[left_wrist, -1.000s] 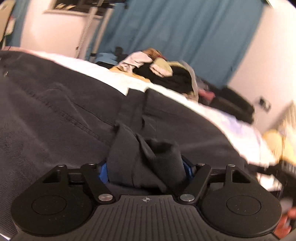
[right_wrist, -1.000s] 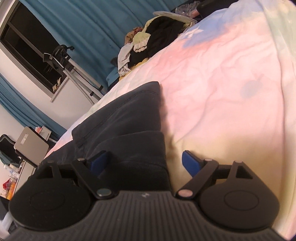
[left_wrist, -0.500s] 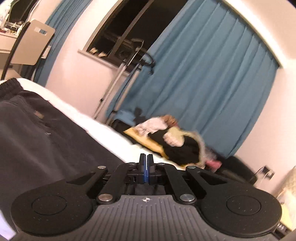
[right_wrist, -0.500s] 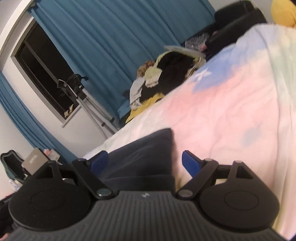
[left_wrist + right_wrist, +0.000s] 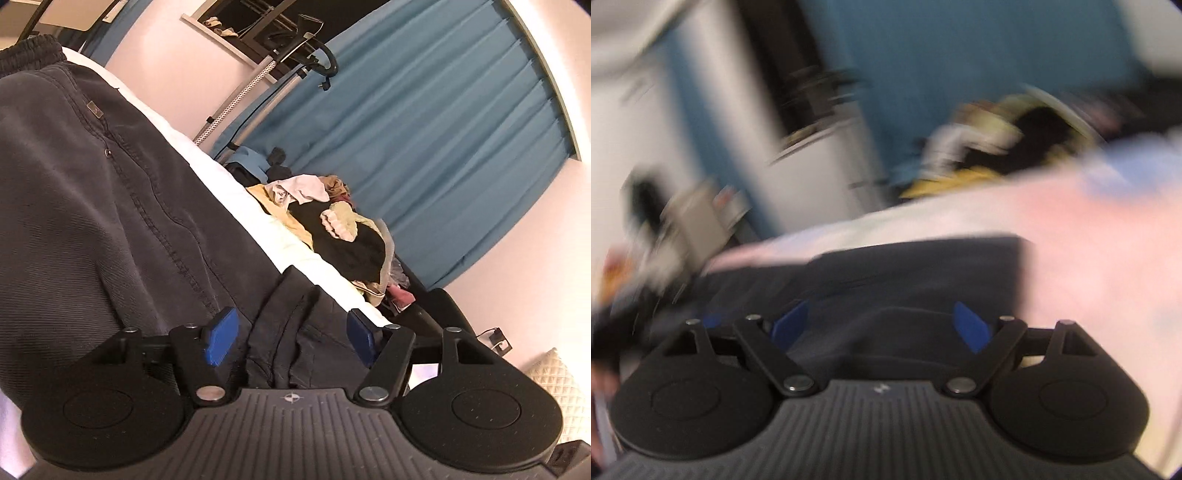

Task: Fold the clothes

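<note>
The left tongs (image 5: 291,338) are seen with their jaws opening; a bunched ridge of the dark trousers (image 5: 110,206) lies between the blue pads (image 5: 221,335) but is not pressed by them, so nothing is gripped. The fold of cloth appears to have been let down onto the leg beneath, probably so that one part of the trousers rests over another.

The right tongs (image 5: 882,325) are held wide apart above a folded edge of the trousers (image 5: 916,266), with nothing gripped; that view is blurred.

The trousers are spread on the bed (image 5: 1089,258), waistband at the far left in the left view, likely for flat folding.

No container is made out; the pile of clothes (image 5: 332,229) at the far right lies loose beyond the bed before the blue curtain (image 5: 443,147).
</note>
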A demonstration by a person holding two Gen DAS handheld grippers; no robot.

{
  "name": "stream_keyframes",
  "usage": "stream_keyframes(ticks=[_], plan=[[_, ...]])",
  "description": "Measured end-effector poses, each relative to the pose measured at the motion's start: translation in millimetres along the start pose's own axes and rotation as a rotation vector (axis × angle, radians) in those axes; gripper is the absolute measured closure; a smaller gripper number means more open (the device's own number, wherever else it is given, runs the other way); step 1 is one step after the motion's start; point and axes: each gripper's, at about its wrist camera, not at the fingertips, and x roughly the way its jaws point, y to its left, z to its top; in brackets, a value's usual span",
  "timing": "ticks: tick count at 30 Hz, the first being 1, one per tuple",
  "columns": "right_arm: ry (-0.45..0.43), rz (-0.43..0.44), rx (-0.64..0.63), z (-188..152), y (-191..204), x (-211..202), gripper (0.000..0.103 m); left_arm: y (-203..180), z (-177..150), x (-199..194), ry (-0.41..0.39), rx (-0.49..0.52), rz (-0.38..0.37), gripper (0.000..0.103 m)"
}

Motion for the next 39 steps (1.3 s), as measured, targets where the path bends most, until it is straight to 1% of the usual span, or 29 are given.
stream_keyframes(ticks=[2, 4, 5, 7, 10, 11, 12, 14, 15, 16, 17, 18, 19, 21, 23, 24, 26, 28, 31, 33, 36, 37, 38, 39], plan=[[0.036, 0.101, -0.178, -4.6, 31.4, 14.9, 0.017, 0.2, -2.8, -1.9, 0.008, -0.015, -0.009, 0.025], [0.083, 0.178, -0.285, -14.6, 54.7, 29.8, 0.017, 1.7, -6.0, -3.9, 0.016, -0.032, -0.016, 0.024], [0.101, 0.181, -0.312, -18.8, 61.0, 38.0, 0.017, 3.0, -5.9, -3.4, 0.021, -0.041, -0.019, 0.022], [0.133, 0.184, -0.341, -24.6, 67.2, 54.3, 0.019, 5.9, -5.8, -2.8, 0.023, -0.056, -0.029, 0.019], [0.185, 0.181, -0.315, -27.5, 61.2, 76.6, 0.023, 9.0, -7.9, -4.3, 0.025, -0.071, -0.051, 0.017], [0.208, 0.193, -0.314, -28.0, 58.8, 82.4, 0.023, 9.4, -8.5, -3.9, 0.029, -0.073, -0.054, 0.017], [0.222, 0.186, -0.326, -28.3, 59.0, 85.4, 0.025, 9.3, -9.2, -3.1, 0.032, -0.074, -0.057, 0.017], [0.250, 0.173, -0.348, -28.6, 59.2, 91.3, 0.040, 9.1, -10.5, 0.1, 0.039, -0.073, -0.063, 0.016], [0.257, 0.175, -0.330, -25.4, 57.2, 92.5, 0.047, 8.8, -11.3, 0.7, 0.041, -0.071, -0.066, 0.015], [0.257, 0.172, -0.300, -21.6, 54.7, 92.4, 0.071, 8.0, -12.1, 1.3, 0.041, -0.066, -0.067, 0.013], [0.257, 0.169, -0.268, -17.7, 52.0, 92.3, 0.086, 7.3, -12.9, 1.9, 0.041, -0.061, -0.068, 0.011], [0.253, 0.173, -0.189, -12.6, 44.7, 90.0, 0.089, 6.7, -13.6, 2.6, 0.039, -0.059, -0.070, 0.010], [0.241, 0.180, -0.115, -6.6, 36.4, 87.0, 0.091, 6.1, -14.4, 3.2, 0.038, -0.058, -0.079, 0.009], [0.184, 0.206, 0.020, 5.0, 21.0, 79.5, 0.091, 4.7, -16.7, 4.0, 0.039, -0.061, -0.106, 0.007], [0.126, 0.235, 0.117, 12.0, 12.2, 70.5, 0.091, 0.5, -21.0, 7.2, 0.044, -0.058, -0.146, 0.003], [0.101, 0.244, 0.155, 14.3, 9.4, 66.9, 0.091, -2.8, -23.9, 9.5, 0.054, -0.046, -0.166, 0.002], [0.089, 0.236, 0.143, 11.9, 16.9, 59.9, 0.091, -9.7, -30.4, 14.8, 0.088, -0.007, -0.206, 0.002], [0.106, 0.219, 0.088, 7.3, 26.3, 61.8, 0.091, -16.7, -37.3, 20.4, 0.124, 0.022, -0.230, 0.002], [0.133, 0.203, 0.030, -1.8, 34.8, 65.2, 0.091, -23.0, -46.0, 28.0, 0.187, 0.052, -0.291, 0.001], [0.141, 0.198, -0.021, -8.3, 40.2, 69.5, 0.090, -23.8, -52.2, 33.0, 0.204, 0.061, -0.271, 0.001], [0.150, 0.179, -0.121, -14.4, 51.7, 70.3, 0.087, -20.4, -57.4, 40.0, 0.207, 0.063, -0.245, 0.001], [0.156, 0.180, -0.144, -15.9, 53.3, 71.4, 0.083, -17.9, -58.0, 41.9, 0.208, 0.050, -0.236, 0.001], [0.163, 0.180, -0.167, -17.4, 55.0, 72.6, 0.076, -15.3, -58.1, 44.0, 0.211, 0.037, -0.226, 0.002], [0.170, 0.180, -0.189, -18.9, 56.7, 73.5, 0.073, -12.8, -57.9, 45.5, 0.211, 0.025, -0.223, 0.002]])
